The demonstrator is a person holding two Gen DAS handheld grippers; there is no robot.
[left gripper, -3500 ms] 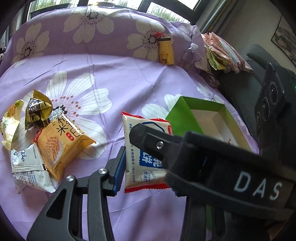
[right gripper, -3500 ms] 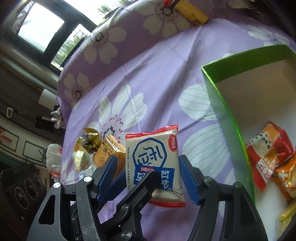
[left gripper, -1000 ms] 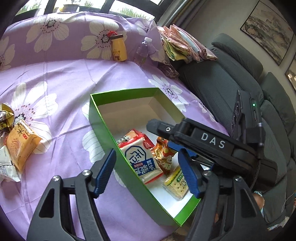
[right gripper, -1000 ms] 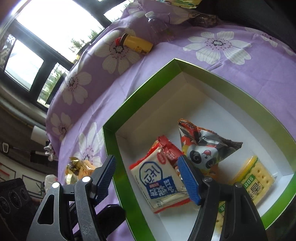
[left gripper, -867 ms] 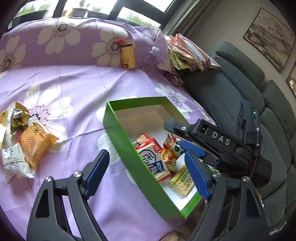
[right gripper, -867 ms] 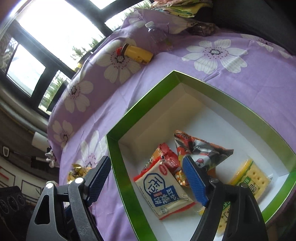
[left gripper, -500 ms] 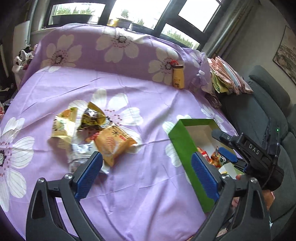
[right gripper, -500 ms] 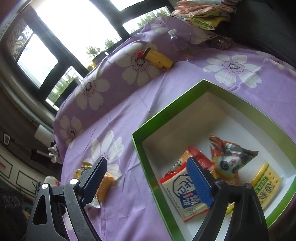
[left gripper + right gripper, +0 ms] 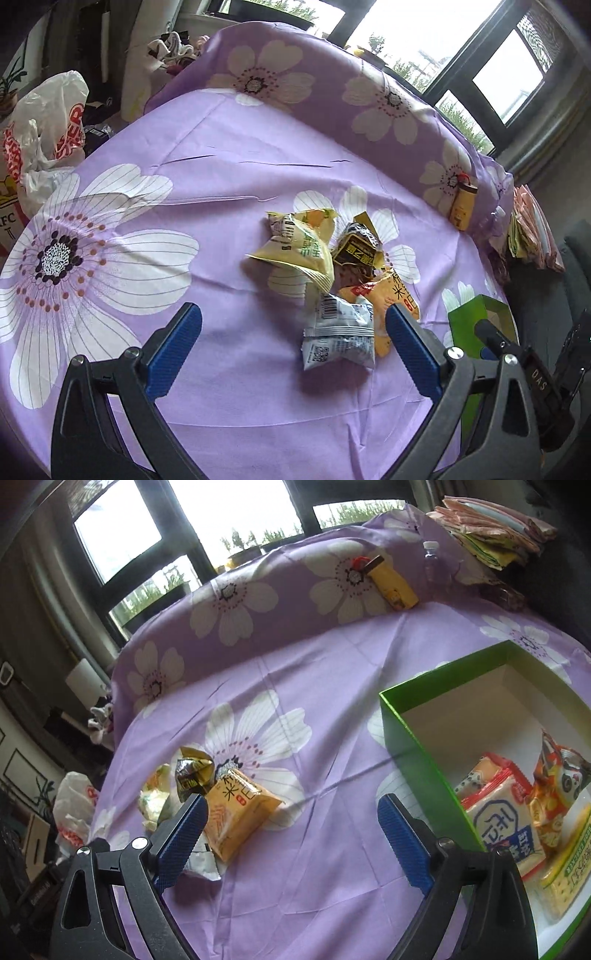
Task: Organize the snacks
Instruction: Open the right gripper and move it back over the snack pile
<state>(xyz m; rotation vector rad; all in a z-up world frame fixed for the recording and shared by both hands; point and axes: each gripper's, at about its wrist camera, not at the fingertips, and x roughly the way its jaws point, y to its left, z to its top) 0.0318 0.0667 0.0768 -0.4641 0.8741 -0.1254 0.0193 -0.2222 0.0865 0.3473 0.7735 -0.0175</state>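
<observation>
A pile of loose snacks lies on the purple flowered cloth: a white packet (image 9: 338,334), an orange packet (image 9: 393,295), a dark wrapper (image 9: 357,248) and a pale yellow bag (image 9: 299,245). My left gripper (image 9: 291,349) is open and empty, just in front of the pile. The green box (image 9: 417,738) holds a white-and-blue cracker pack (image 9: 504,823), a panda bag (image 9: 561,775) and a yellow cracker pack (image 9: 569,871). My right gripper (image 9: 291,838) is open and empty, left of the box, with the orange packet (image 9: 238,808) near its left finger. The box edge (image 9: 476,317) shows in the left wrist view.
A yellow bottle (image 9: 391,581) and a clear bottle (image 9: 430,559) lean on the raised back of the cloth. Folded cloths (image 9: 491,530) are stacked at the back right. A white plastic bag (image 9: 44,122) sits off the left edge. The other gripper's body (image 9: 532,380) is at right.
The white-and-blue pack was carried to the box and let go there. Both grippers then pulled back and swung left; the left one now faces the snack pile.
</observation>
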